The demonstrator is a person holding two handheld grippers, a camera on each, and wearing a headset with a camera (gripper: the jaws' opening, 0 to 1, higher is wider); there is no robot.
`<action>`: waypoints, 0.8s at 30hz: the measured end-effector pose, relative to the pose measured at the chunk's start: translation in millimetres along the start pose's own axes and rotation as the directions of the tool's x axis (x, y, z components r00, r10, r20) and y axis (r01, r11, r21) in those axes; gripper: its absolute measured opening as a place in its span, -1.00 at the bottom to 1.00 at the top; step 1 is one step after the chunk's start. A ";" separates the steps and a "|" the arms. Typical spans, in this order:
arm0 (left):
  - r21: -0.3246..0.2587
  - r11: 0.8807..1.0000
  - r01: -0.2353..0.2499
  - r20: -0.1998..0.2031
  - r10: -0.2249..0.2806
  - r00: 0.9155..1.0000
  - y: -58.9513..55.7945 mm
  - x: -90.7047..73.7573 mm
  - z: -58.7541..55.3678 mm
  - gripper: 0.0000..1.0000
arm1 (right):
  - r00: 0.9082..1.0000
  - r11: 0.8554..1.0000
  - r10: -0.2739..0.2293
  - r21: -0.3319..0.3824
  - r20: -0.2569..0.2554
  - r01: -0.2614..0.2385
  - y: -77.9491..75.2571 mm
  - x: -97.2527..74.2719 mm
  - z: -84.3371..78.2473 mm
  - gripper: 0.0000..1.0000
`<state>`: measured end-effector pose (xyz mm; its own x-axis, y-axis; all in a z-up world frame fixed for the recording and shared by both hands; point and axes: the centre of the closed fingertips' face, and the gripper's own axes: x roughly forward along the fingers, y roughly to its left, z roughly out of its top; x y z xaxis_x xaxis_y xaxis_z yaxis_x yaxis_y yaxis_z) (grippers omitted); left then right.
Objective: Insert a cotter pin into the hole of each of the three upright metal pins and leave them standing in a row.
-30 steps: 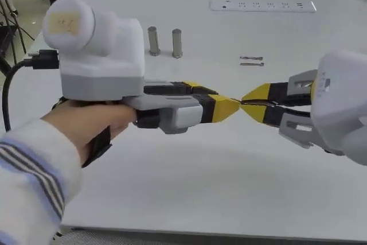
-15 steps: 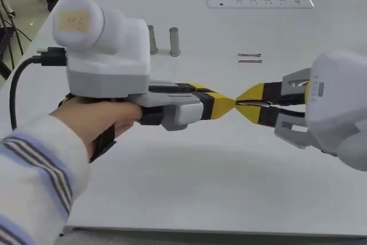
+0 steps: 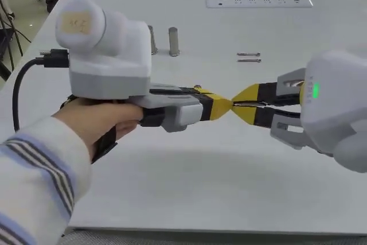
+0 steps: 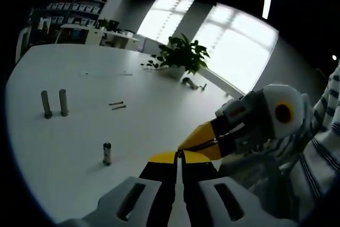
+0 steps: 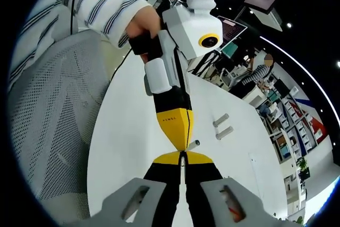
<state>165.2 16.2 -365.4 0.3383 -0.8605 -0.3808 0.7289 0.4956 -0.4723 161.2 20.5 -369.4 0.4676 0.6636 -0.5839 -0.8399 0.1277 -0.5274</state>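
Likely cotter pin (image 3: 245, 104) regrip: right gripper (image 5: 182, 157) pinches it, left gripper (image 4: 179, 157) closed tip-to-tip; next, aim at hole of near metal pin (image 4: 107, 153)

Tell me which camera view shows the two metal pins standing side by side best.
The left gripper view: both pins stand whole and unblocked on the table. In the head view one is whole, the other partly hidden behind the left tool. The right gripper view has both, small and slanted.
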 end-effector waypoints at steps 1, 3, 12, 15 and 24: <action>-0.002 1.000 0.000 0.000 0.000 1.000 0.0 0.0 0.0 -1.00 | 1.000 1.000 0.000 0.000 0.000 0.000 -0.1 0.1 -0.1 -1.00; -0.012 1.000 0.001 -0.003 -0.002 1.000 0.0 -0.1 -0.5 -1.00 | 1.000 1.000 0.002 0.004 0.001 -0.002 0.2 0.5 -0.2 -1.00; 0.021 1.000 0.006 -0.032 -0.006 0.999 1.1 0.0 -5.4 -1.00 | 1.000 1.000 0.011 0.020 0.007 -0.011 4.9 2.6 -1.7 -1.00; 0.037 0.999 0.002 -0.033 -0.001 0.999 1.5 -0.1 -4.9 -1.00 | 1.000 0.999 0.010 0.033 0.013 -0.010 4.5 2.7 -1.6 -1.00; 0.007 1.000 -0.003 -0.029 0.003 1.000 2.5 -2.0 -4.4 -1.00 | 1.000 1.000 -0.006 0.026 0.009 0.006 3.0 4.1 -1.7 -1.00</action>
<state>163.8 19.6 -369.3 0.3234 -0.8552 -0.4050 0.7320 0.4973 -0.4656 161.1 22.3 -374.4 0.4704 0.6692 -0.5753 -0.8441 0.1511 -0.5145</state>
